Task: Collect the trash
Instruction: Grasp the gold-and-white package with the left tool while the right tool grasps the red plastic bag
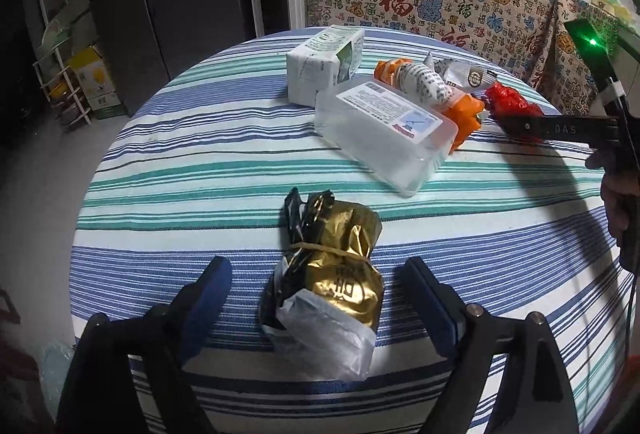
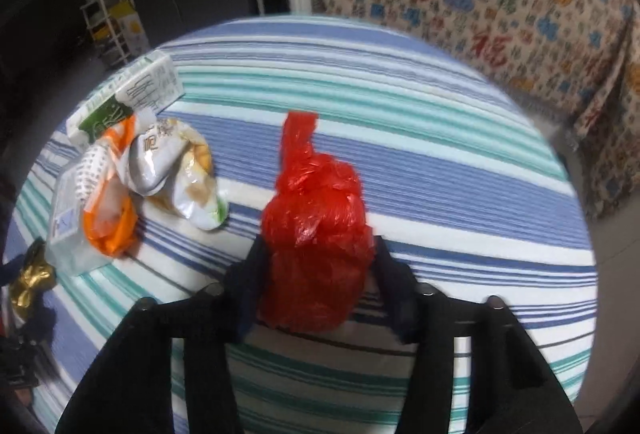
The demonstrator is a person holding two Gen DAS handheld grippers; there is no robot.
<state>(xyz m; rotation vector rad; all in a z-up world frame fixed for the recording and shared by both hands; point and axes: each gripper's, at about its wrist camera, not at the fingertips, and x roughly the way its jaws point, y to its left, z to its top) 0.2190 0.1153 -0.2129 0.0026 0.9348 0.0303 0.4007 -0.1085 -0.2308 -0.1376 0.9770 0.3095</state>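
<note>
Right claw [image 2: 316, 274] is gripping red bag [image 2: 316, 218] mid-surface. Left claw [image 1: 320, 298] is sitting released, straddling gold pouch [image 1: 340, 266] nr the near edge.

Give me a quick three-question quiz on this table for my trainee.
1. True or false: the left gripper is clamped on the gold bag.
2. What sits between the right gripper's fingers? A) carton B) red bag C) clear box
3. Fill in: the orange wrapper lies against the clear ____.

Key: 1 false, jaws open either side; 2 B; 3 box.
</note>
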